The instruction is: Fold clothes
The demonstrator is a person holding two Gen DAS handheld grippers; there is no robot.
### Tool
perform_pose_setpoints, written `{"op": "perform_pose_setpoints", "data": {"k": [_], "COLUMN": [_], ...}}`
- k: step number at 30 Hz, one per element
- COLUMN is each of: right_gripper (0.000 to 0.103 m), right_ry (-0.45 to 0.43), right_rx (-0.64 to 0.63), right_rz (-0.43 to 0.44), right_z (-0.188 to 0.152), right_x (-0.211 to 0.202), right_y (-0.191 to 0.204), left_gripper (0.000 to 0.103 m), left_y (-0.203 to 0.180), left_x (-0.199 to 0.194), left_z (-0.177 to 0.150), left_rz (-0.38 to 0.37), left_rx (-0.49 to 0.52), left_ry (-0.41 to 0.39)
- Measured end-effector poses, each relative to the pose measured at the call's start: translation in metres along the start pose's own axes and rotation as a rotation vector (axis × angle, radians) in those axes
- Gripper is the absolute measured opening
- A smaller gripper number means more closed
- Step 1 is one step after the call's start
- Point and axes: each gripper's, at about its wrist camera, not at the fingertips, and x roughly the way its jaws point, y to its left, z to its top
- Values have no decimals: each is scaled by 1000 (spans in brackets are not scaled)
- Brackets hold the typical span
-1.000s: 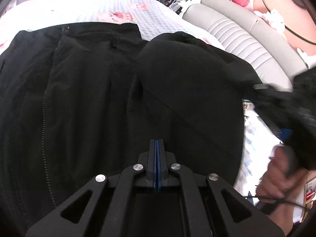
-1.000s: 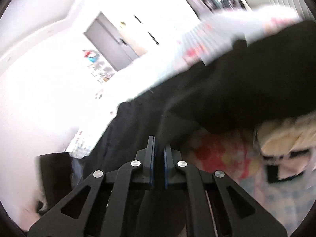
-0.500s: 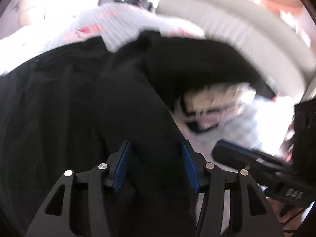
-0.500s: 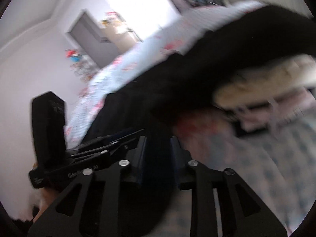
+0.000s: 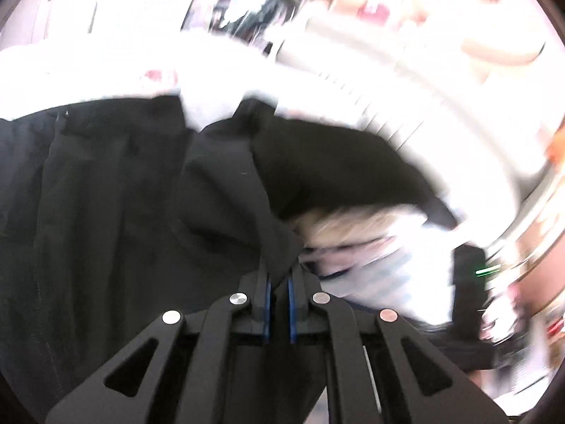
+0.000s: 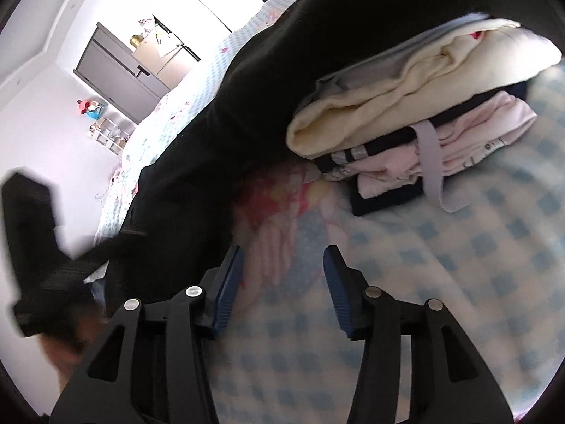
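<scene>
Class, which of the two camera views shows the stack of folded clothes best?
The right wrist view: the stack of folded clothes sits sharp on the checked bedspread, its cream, navy and pink layers distinct. In the left wrist view it is a pale blur beneath the black garment.

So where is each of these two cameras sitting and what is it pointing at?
Left wrist: rides the left gripper, looking down along its jaws, shut on the black garment.
Right wrist: rides the right gripper, jaws opening over the checked bedspread, facing the folded stack.
Shared: both show garment, stack and bedspread.
</scene>
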Motion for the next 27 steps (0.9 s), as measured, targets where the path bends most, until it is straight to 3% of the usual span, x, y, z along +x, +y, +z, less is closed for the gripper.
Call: {"op": "perform_pose_setpoints", "data": {"k": [5,7,9,10,13,17,21,27], "right_gripper": [59,61,66,71,73,79,80,91], "right_ry": [1,15,22,26,16,22,68,106], "right_rx": [53,94,163,198,247,193,187,159], "right_rz": [59,99,204,258,325,276,261,272], "right_z": [9,10,11,12,18,19,22,40], "right_x": [11,16,23,26,29,38,58,112], "right_y": [7,6,1,-2,-6,0,3,25], "left_gripper": [4,4,4,4,4,3,4,4], "left_y": [-8,2,12,16,32,59,73,75], "left_x": [-5,-5,-7,-8,-10,-2,0,0], "left_z": [-22,-30,-38,-41,-49,-57,-58,-57], "left_rz": [-30,-24,-13,5,82,154,120,123], "left_rx": [102,79,48,41,21,-44,-98,-70], "left_ry": [75,87,96,99,112,125,124,137]}}
